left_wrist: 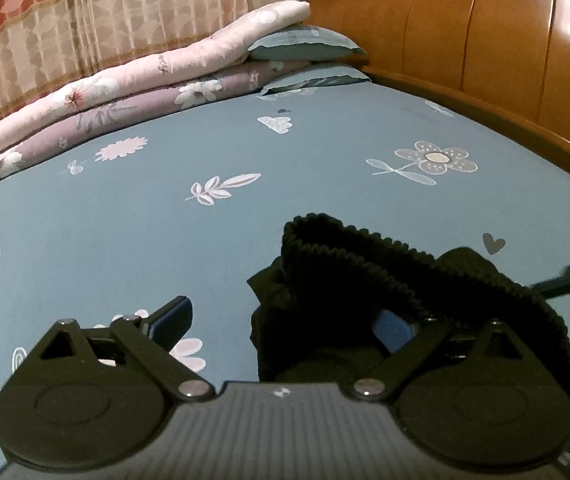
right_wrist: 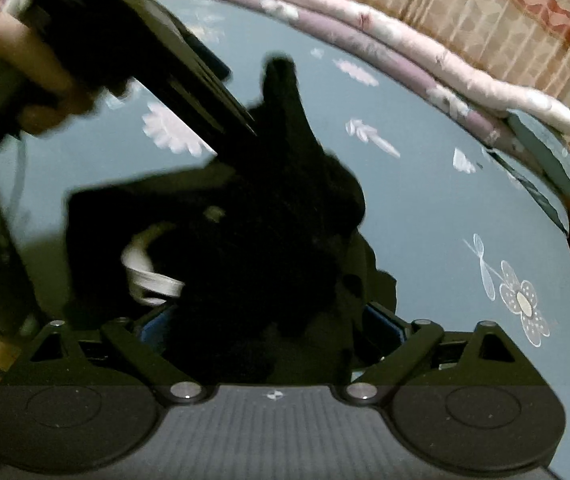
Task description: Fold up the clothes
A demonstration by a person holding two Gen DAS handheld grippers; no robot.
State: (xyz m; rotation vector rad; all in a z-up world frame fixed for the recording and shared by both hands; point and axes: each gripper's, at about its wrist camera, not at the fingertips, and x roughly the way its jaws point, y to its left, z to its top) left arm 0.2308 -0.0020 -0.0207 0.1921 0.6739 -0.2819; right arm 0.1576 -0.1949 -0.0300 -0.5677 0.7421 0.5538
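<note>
The black garment [left_wrist: 385, 280] lies bunched on the blue bedsheet [left_wrist: 245, 152], between both tools. The left gripper [left_wrist: 285, 320] stands spread, the ribbed hem draped over one finger. The right gripper [right_wrist: 273, 320] stands spread around the bundle.

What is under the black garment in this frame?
The blue floral bedsheet shows all around the black knit garment, so it lies on the bed. Its folds cover one finger of the left tool; anything beneath the fabric is hidden.
</note>
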